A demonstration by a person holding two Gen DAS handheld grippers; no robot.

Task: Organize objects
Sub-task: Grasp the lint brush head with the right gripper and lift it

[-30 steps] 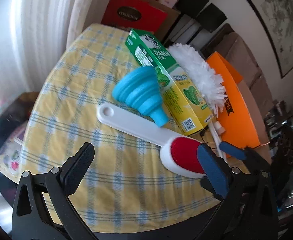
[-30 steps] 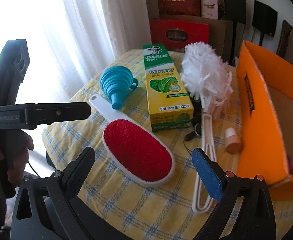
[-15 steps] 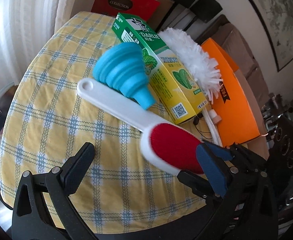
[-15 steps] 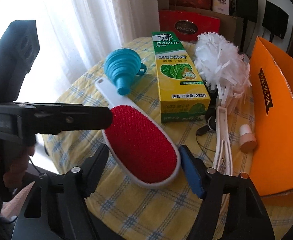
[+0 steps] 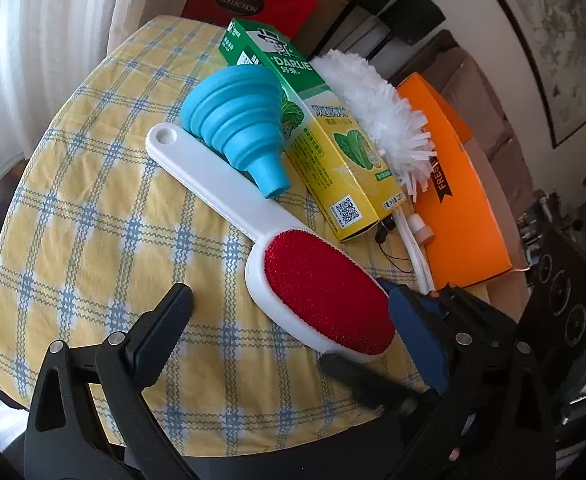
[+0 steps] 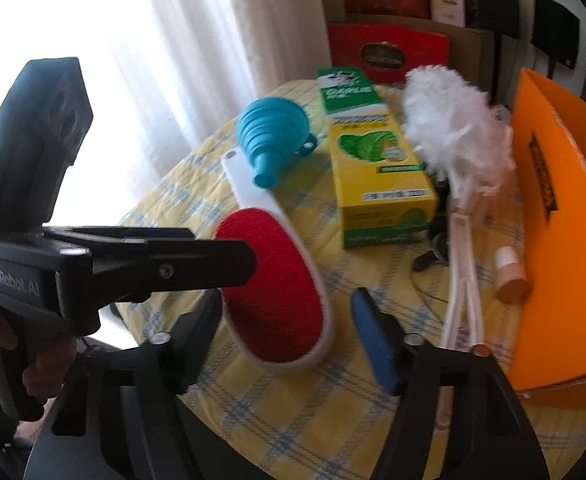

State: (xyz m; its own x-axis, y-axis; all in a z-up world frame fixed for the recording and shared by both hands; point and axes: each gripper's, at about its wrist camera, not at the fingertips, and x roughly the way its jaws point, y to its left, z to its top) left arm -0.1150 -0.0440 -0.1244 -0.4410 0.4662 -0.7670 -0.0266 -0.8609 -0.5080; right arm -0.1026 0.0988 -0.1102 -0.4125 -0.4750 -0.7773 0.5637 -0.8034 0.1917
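Observation:
A white lint brush with a red pad (image 5: 325,304) (image 6: 273,284) lies on the yellow checked tablecloth (image 5: 93,240). My right gripper (image 6: 289,332) is open, its jaws on either side of the brush's red head, not closed on it. My left gripper (image 5: 289,328) is open, low over the cloth beside the brush head; it shows in the right wrist view (image 6: 153,264) at the left. A blue funnel (image 5: 241,120) (image 6: 271,136) rests on the brush handle. A Darlie box (image 5: 317,140) (image 6: 369,160) and white duster (image 5: 377,108) (image 6: 457,128) lie beyond.
An orange box (image 5: 461,200) (image 6: 561,216) stands open at the table's right side. A small cream bottle (image 6: 511,276) and black cable (image 6: 429,256) lie next to it. Red gift boxes (image 5: 249,4) and white curtains (image 6: 197,60) are behind the table.
My right gripper has moved forward and down until its jaws straddle the brush head. My left gripper has come closer to the brush. The brush head seems tilted up slightly.

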